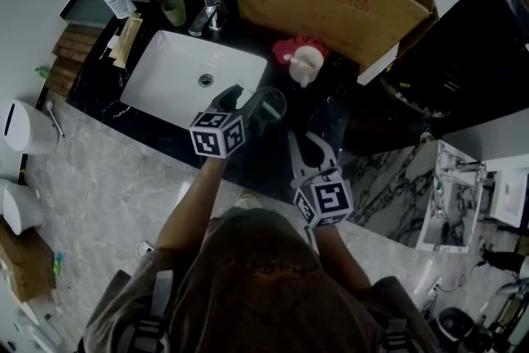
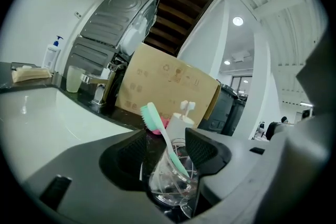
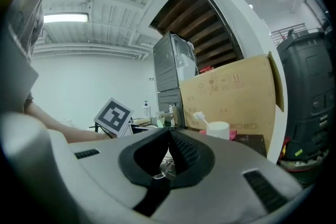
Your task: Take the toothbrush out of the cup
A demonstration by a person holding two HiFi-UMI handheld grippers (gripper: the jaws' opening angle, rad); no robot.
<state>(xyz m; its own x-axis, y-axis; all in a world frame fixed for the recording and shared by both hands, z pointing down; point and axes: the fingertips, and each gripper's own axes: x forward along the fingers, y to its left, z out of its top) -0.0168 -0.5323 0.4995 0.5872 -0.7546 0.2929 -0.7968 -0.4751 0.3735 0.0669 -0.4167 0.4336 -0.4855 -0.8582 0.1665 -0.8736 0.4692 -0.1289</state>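
While the person stood at the black counter (image 1: 248, 161), the clear cup (image 2: 170, 186) sat upright just off the sink's (image 1: 178, 74) near corner, on the side away from the soap bottle (image 1: 118, 0). Mint-green toothbrush (image 2: 157, 122) stood inside it, leaning, bristle head above the rim and tipped toward the sink. Left gripper (image 2: 167, 140) clasped the clear cup: jaws wide, one pad against the glass on each side, the toothbrush handle rising between them untouched. Right gripper (image 3: 168, 136) hung farther from the sink than the clear cup and nearer the person, jaws closed together on nothing. Behind the sink stood a faucet (image 1: 207, 12) and a green tumbler (image 1: 173, 10). Past the sink's far corner sat a white cup (image 1: 304, 66) on a pink cloth (image 1: 285, 50), with a cardboard box (image 1: 331, 0) behind both.
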